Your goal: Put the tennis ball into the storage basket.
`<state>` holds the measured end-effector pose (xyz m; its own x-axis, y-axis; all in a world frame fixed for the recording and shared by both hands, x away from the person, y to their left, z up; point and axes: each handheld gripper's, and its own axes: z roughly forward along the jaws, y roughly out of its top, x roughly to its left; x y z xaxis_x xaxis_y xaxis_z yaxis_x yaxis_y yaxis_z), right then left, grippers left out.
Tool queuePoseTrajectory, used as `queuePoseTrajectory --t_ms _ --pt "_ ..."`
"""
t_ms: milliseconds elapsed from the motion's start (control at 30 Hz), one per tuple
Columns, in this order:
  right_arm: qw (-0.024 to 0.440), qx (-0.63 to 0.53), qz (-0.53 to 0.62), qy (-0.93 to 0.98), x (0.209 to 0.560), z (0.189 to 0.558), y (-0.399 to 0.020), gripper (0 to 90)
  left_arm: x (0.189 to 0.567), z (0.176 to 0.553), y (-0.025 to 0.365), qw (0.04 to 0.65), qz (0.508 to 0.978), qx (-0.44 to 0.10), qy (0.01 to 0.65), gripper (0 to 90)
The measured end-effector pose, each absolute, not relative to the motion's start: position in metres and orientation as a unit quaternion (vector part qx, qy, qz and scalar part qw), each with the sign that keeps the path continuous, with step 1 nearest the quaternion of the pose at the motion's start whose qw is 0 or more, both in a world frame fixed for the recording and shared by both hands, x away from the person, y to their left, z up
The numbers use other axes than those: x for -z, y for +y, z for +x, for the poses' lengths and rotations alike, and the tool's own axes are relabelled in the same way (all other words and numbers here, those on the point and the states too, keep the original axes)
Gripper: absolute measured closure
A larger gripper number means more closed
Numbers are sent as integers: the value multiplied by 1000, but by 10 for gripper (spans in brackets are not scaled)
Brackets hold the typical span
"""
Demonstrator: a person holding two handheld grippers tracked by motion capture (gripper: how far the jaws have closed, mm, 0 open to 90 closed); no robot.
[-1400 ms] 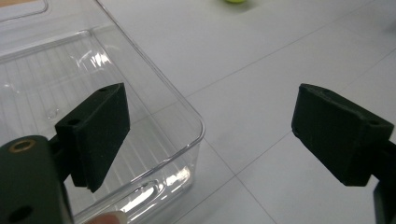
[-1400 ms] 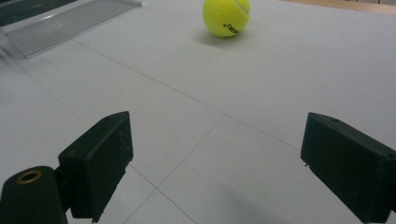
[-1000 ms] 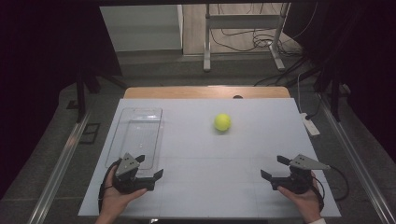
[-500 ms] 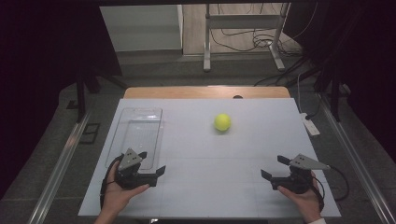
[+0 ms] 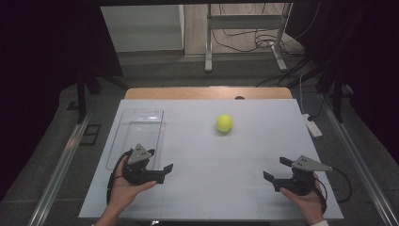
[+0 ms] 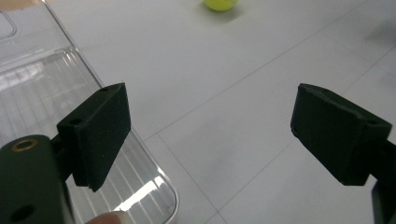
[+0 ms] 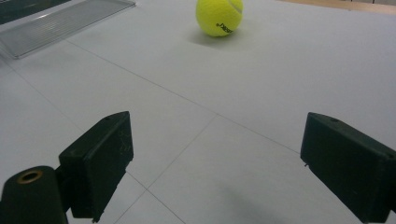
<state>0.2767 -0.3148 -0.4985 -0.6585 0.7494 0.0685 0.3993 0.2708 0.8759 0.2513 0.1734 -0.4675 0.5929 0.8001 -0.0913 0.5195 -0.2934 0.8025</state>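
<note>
Tennis ball (image 5: pixel 224 123) sitting on desk (image 5: pixel 211 188), right of clear tray (image 5: pixel 139 127), well apart from it. I'm holding left gripper (image 5: pixel 160 165) released, nothing between jaws, hovering just at tray's near right corner. I'm holding right gripper (image 5: pixel 275 169) released too, empty, far right of tray, pointing toward ball.

The round fuzzy yellow-green tennis ball (image 5: pixel 224 123) has small black letters on it. The clear plastic tray (image 5: pixel 141 123) has thin lines across its bottom. The flat white table top (image 5: pixel 226 188) has faint grey lines. Both black grippers, left (image 5: pixel 159 172) and right (image 5: pixel 275 172), wear grey plates.
</note>
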Motion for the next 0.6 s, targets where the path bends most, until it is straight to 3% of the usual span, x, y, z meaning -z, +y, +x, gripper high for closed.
queuePoseTrajectory --t_ms 600 --pt "184 -473 372 777 500 277 -316 97 461 268 157 417 797 -158 407 137"
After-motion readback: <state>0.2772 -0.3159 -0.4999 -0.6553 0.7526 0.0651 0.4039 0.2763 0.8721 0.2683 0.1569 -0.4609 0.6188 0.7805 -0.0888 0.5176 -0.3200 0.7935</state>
